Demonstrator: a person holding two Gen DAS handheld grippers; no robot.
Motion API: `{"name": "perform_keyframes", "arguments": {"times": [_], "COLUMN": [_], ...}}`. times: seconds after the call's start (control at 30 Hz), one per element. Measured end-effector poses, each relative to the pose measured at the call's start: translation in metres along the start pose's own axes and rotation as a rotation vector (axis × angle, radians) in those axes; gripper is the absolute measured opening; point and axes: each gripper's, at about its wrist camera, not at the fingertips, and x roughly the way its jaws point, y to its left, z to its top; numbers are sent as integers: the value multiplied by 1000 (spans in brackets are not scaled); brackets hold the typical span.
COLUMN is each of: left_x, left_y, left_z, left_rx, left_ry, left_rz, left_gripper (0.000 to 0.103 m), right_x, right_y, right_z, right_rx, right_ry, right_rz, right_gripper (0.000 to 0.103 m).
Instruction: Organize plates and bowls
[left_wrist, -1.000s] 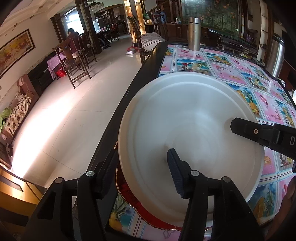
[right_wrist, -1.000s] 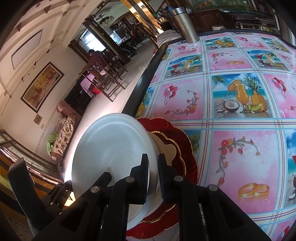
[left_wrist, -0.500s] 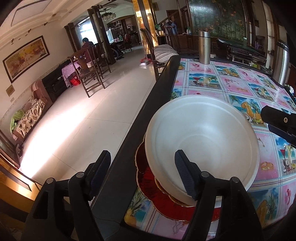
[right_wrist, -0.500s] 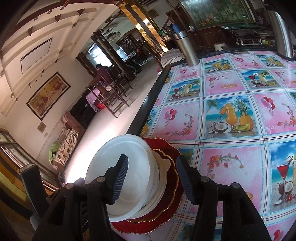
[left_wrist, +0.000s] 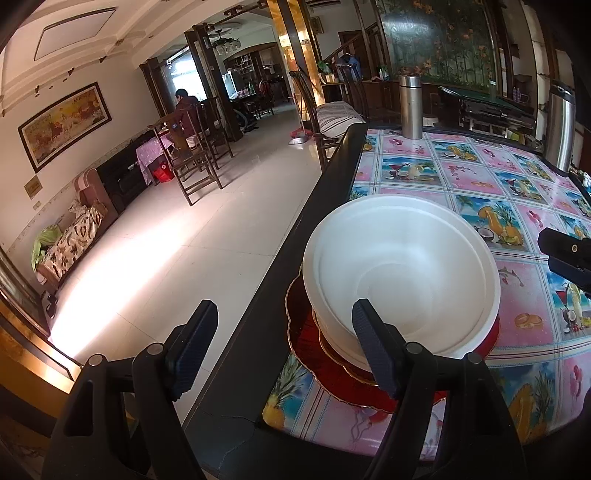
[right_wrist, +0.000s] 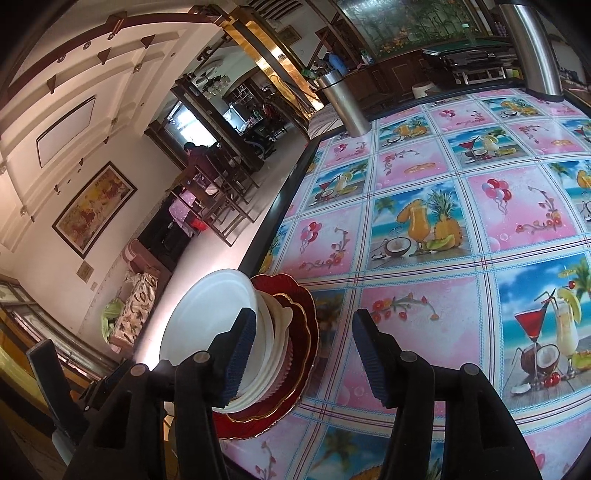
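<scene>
A white bowl (left_wrist: 402, 273) sits on top of a stack of dishes near the table's left edge, with a red gold-rimmed plate (left_wrist: 314, 350) at the bottom. The stack also shows in the right wrist view: the bowl (right_wrist: 207, 314), smaller cream and pink dishes, and the red plate (right_wrist: 299, 321). My left gripper (left_wrist: 284, 350) is open and empty, just in front of the stack. My right gripper (right_wrist: 303, 354) is open and empty, to the right of the stack; its tip (left_wrist: 565, 254) shows in the left wrist view.
The table carries a pink and blue patterned cloth (right_wrist: 461, 229) and has a dark edge (left_wrist: 291, 258). A steel flask (left_wrist: 410, 107) stands at the far end, and another steel cylinder (left_wrist: 559, 125) at the far right. Tiled floor and chairs lie to the left.
Both grippers let go of the white bowl, opened wide and drew back from it. The bowl now rests on the stack.
</scene>
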Motion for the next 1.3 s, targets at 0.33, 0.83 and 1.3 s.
{"name": "perform_keyframes", "arguments": {"times": [0.33,0.83,1.3], "left_x": [-34,-71,-85], "left_y": [-11,-41,-75], "left_z": [2,1,-1], "left_rx": [17,75,105], "left_ry": [-95,-177,-188], "left_rz": [-4,-30,-94], "left_gripper": [80,81,81], "right_x": [-15,-45,-75], "right_y": [-16,-11,-27], "right_z": [-16,-35,-37], "right_rx": [-1,-94,-96], "right_ry": [6,-26,-75], "right_rz": [10,35,41], "right_gripper": [57,58,58]}}
